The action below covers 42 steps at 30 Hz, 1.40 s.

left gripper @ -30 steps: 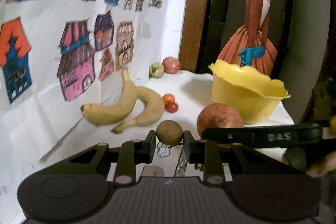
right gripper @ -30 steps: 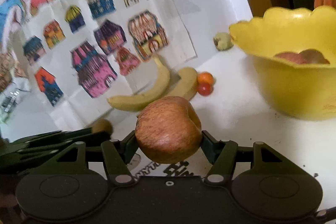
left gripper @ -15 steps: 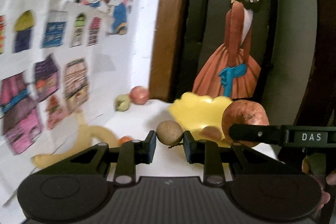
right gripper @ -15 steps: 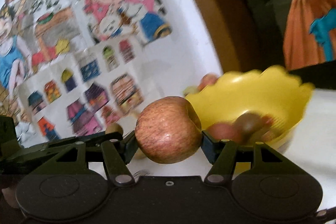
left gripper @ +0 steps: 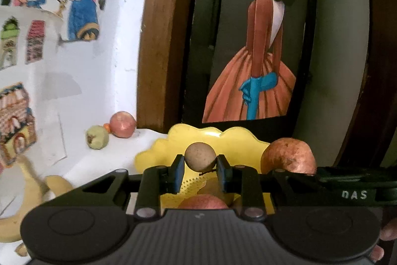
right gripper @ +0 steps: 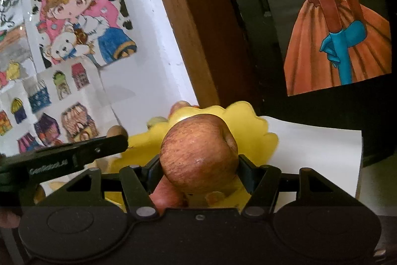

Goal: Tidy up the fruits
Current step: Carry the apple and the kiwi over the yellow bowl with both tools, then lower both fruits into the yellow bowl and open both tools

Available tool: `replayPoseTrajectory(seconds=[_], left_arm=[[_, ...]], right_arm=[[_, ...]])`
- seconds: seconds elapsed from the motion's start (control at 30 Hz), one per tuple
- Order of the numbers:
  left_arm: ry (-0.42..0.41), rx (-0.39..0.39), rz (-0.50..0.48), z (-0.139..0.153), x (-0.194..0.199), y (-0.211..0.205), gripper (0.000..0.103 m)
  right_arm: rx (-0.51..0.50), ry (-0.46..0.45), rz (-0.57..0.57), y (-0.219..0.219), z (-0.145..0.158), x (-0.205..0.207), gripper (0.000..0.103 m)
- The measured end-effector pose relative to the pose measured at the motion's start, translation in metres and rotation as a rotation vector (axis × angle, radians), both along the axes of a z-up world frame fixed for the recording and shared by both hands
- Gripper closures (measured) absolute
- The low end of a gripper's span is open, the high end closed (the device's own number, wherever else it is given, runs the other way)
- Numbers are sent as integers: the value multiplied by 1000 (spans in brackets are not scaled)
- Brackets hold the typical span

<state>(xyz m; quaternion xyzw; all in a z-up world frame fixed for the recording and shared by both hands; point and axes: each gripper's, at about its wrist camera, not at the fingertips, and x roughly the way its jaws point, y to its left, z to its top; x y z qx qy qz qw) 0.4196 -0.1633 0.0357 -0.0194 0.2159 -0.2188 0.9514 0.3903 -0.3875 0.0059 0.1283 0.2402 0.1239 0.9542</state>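
Now the left tool (left gripper: 200,174) pinches a small brown fruit (left gripper: 200,156) and the right tool (right gripper: 198,171) pinches an apple (right gripper: 198,153) — both just above the yellow bowl (left gripper: 243,140); dropped together, they could bump and bounce out.

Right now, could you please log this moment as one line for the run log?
left gripper: shut on brown fruit | right gripper: shut on apple | both over yellow bowl | bowl: holds fruit
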Motion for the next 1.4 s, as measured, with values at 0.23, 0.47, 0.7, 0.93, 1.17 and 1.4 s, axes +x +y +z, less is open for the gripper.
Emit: replayPoseTrajectory(seconds=[0.23, 0.47, 0.7, 0.93, 1.17, 1.4], left_arm=[[51, 10, 9, -11, 17, -8, 72], [75, 25, 13, -17, 23, -11, 72], [86, 29, 12, -19, 23, -10, 72], [99, 22, 18, -22, 25, -8, 64], [99, -6, 23, -20, 22, -6, 51], [77, -55, 45, -11, 12, 2, 33]], right_arm=[[-107, 30, 40, 11, 3, 16, 38], [-180, 56, 74, 21, 1, 21, 38], [-246, 71, 96, 31, 0, 23, 38], [-273, 68, 96, 36, 0, 23, 38], [-257, 29, 77, 32, 2, 17, 33], [-250, -19, 36, 28, 10, 3, 26]])
